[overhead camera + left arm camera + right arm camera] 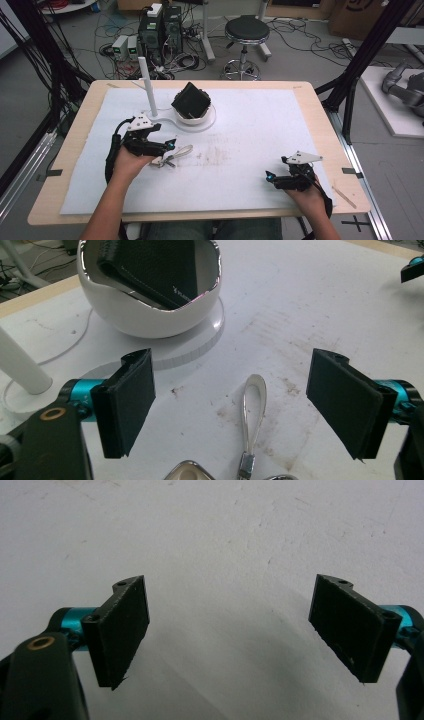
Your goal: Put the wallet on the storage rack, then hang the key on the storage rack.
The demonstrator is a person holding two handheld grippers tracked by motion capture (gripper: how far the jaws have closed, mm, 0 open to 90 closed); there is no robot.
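From above, my left gripper (167, 146) hovers over the metal key ring (172, 158) on the white mat (260, 125), my right gripper (272, 177) idle, well apart; I judge a pickup is starting.

Left gripper view: jaws spread, the ring's loop (252, 412) between them, untouched; next I lower and pinch; the white bowl (145, 315) holds a black wallet (150, 267).

Right gripper view: jaws spread over bare mat.

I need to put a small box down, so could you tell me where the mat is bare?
Bare: the stretch between the white bowl and the right gripper, and the near-left corner. Crowded: around the left gripper, the keyring and the white post.
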